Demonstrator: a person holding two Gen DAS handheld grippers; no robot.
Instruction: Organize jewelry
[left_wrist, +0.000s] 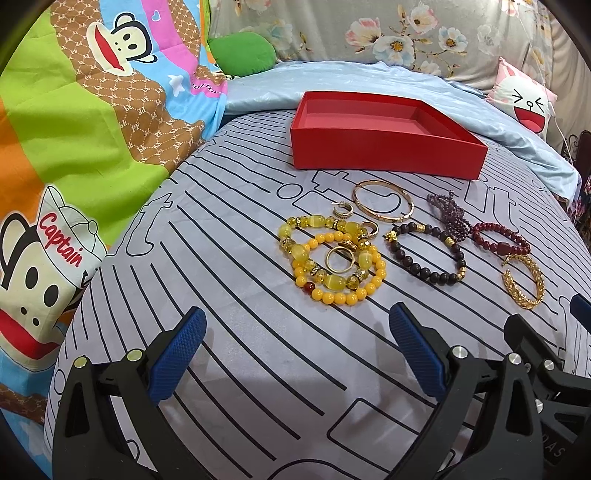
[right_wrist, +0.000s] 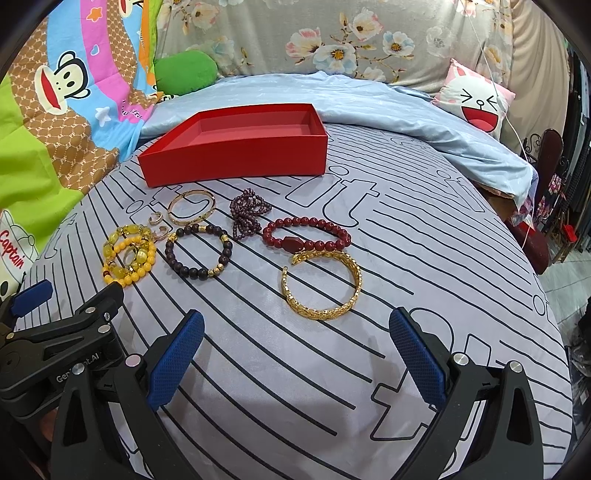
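red box (left_wrist: 384, 155), empty (bracelets (left_wrist: 334, 258) outside)

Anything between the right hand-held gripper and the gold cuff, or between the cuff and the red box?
Nothing lies between the right hand-held gripper and the gold cuff; only bedsheet. Toward the red box, the red bead bracelet touches the cuff's far end, so lift over it.

The left gripper (left_wrist: 295, 354) is hovering with its jaws spread wide over the striped bed sheet (left_wrist: 229, 280). Ahead, 2 yellow beaded bracelets (left_wrist: 332, 258) are lying overlapped around a gold ring (left_wrist: 340, 259), a dark beaded bracelet (left_wrist: 428, 254) is resting beside them, and the red box (left_wrist: 384, 133) is sitting beyond.
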